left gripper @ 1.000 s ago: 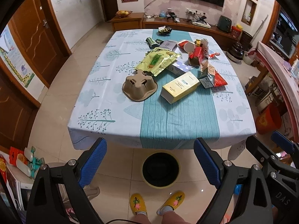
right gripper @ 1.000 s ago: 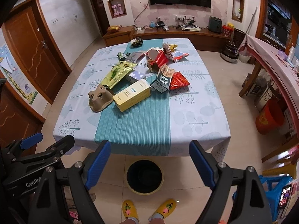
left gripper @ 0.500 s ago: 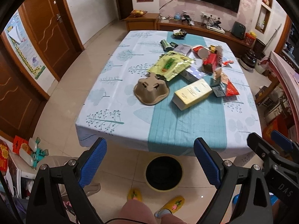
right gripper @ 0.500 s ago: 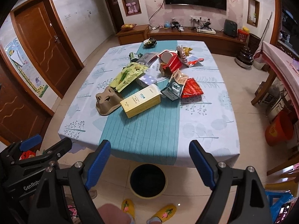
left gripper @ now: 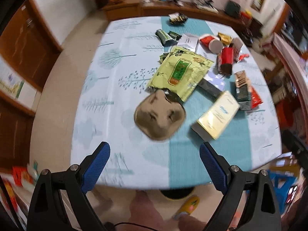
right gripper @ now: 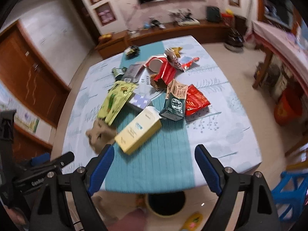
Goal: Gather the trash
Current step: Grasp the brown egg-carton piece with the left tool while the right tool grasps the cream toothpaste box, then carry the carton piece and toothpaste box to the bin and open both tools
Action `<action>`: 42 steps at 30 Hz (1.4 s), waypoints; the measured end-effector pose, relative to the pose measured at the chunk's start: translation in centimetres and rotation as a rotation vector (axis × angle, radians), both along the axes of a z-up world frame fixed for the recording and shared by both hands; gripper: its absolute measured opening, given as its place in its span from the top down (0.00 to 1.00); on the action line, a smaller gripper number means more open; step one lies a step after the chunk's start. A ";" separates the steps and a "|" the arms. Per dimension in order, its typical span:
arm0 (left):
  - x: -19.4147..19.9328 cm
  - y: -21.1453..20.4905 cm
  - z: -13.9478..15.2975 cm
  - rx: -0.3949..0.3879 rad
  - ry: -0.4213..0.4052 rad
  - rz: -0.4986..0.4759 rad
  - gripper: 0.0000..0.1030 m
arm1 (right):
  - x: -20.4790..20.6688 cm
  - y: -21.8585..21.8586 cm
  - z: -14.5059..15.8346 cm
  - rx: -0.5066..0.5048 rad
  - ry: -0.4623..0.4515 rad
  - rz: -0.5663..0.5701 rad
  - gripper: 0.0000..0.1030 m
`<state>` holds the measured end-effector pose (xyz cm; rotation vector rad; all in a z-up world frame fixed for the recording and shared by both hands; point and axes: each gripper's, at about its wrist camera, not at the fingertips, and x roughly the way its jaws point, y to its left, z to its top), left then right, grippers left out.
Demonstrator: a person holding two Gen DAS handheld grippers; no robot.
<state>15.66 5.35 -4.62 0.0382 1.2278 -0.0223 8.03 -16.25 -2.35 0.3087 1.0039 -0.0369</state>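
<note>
Trash lies scattered on a table (left gripper: 100, 115) with a pale blue cloth and a teal runner. Nearest is a brown pulp cup carrier (left gripper: 159, 116) (right gripper: 100, 134), with a cream box (left gripper: 217, 119) (right gripper: 139, 129) to its right. Behind them lie a yellow-green pouch (left gripper: 181, 73) (right gripper: 115, 100), a dark green carton (right gripper: 176, 101), a red wrapper (right gripper: 196, 100) and red paper cups (left gripper: 225, 57). A black bin (right gripper: 165, 202) stands on the floor under the table's near edge. My left gripper (left gripper: 155, 154) is open above the near edge, in front of the carrier. My right gripper (right gripper: 154, 157) is open, just short of the cream box.
A person's legs and yellow slippers (left gripper: 187, 205) show below the table edge. A blue stool (right gripper: 290, 194) and an orange bucket (right gripper: 286, 109) stand to the right. A wooden sideboard (right gripper: 173, 30) runs along the far wall, wooden doors (left gripper: 21, 44) on the left.
Both grippers have moved forward and lower, over the table's near edge, so the trash looks much closer. The bin has slipped mostly under the edge. Both stay open.
</note>
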 end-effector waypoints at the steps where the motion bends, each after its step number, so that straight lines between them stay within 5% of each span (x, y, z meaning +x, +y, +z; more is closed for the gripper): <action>1: 1.1 0.2 -0.7 0.001 0.021 -0.033 0.10 | 0.7 0.2 -0.4 0.010 0.013 -0.018 0.16; 10: 7.6 0.1 -7.0 0.064 0.154 -0.321 0.10 | 8.7 3.4 -7.1 0.126 0.198 -0.213 0.16; 18: 10.1 -1.3 -10.7 0.086 0.229 -0.468 0.10 | 12.1 5.9 -12.1 0.050 0.358 -0.314 0.17; 19: 10.4 -1.4 -11.1 0.089 0.240 -0.478 0.10 | 12.0 5.9 -12.5 0.051 0.370 -0.321 0.21; 20: 10.9 -1.6 -11.6 0.087 0.258 -0.487 0.10 | 11.9 5.8 -12.9 0.057 0.381 -0.332 0.45; 21: 11.1 -1.6 -12.0 0.062 0.283 -0.495 0.14 | 11.6 5.6 -13.3 0.079 0.389 -0.346 0.47; 23: 11.6 -1.4 -12.3 -0.003 0.315 -0.497 0.28 | 11.1 5.2 -13.5 0.125 0.384 -0.368 0.47; 31: 12.2 0.3 -11.7 -0.051 0.309 -0.469 0.30 | 7.9 3.9 -12.2 0.224 0.366 -0.361 0.48; 42: 9.4 2.2 -6.8 -0.161 0.192 -0.521 0.30 | 5.0 5.0 -8.2 0.152 0.315 -0.233 0.48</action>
